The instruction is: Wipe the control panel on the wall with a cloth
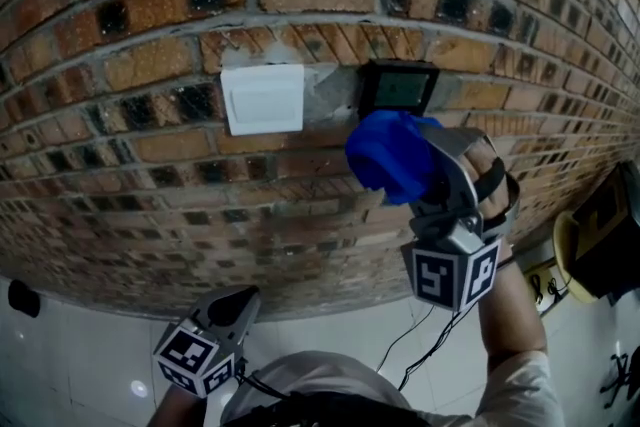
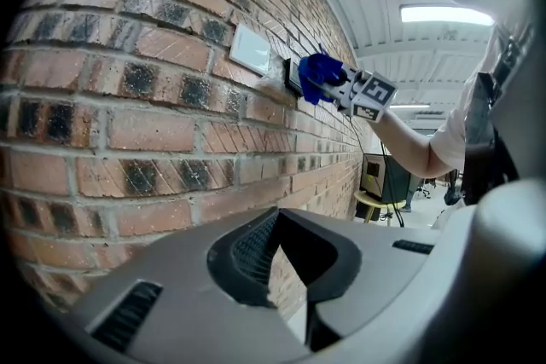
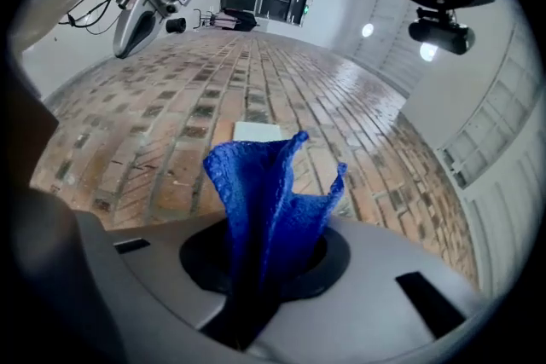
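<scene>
Control panel (image 1: 398, 87): dark, on brick wall (image 1: 120, 165), just beyond right claw (image 3: 256, 268). Blue cloth (image 1: 388, 155): pinched in right claw, bunched just under panel. White switch plate (image 1: 262, 98): beside panel. Left claw (image 2: 286, 286): well below, narrowly parted, empty.

The head view faces the brick wall (image 1: 120, 165) close up; the left gripper view looks along it from below, the right gripper view straight at it. All 3 share the white plate (image 1: 262, 98) beside the control panel (image 1: 400, 87).
</scene>
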A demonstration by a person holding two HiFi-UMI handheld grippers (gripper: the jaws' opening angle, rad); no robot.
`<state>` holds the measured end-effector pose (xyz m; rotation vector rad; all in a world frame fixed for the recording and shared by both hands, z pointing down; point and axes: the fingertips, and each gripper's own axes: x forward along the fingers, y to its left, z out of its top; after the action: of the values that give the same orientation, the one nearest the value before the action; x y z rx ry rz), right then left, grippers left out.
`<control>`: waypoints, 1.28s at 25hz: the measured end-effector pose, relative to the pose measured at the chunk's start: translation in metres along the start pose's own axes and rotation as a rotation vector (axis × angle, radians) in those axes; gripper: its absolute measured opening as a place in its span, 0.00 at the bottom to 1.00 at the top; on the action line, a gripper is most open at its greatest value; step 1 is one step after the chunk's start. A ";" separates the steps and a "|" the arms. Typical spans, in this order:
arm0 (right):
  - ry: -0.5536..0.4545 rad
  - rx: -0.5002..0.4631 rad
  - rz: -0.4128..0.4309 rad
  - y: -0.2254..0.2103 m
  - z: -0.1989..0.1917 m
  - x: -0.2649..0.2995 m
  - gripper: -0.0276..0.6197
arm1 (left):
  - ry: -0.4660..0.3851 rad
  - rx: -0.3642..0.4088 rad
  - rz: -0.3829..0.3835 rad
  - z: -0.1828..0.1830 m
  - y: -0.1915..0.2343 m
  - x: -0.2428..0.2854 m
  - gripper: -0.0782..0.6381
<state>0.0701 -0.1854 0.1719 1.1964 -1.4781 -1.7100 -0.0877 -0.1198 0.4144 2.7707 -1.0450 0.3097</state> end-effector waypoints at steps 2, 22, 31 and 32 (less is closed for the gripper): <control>-0.003 0.004 -0.052 -0.028 -0.002 0.005 0.18 | 0.002 0.002 -0.002 -0.001 -0.001 0.000 0.11; 0.030 0.010 0.064 0.053 -0.021 0.012 0.18 | 0.009 -0.016 0.012 -0.006 0.004 0.003 0.11; 0.032 0.099 0.156 0.098 -0.031 0.009 0.18 | 0.040 -0.017 0.016 -0.008 -0.006 0.008 0.11; 0.026 0.120 0.155 0.097 -0.031 0.009 0.18 | 0.039 -0.019 0.021 -0.007 -0.007 0.010 0.11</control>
<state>0.0820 -0.2288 0.2638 1.1286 -1.6320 -1.5164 -0.0770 -0.1194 0.4226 2.7279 -1.0626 0.3527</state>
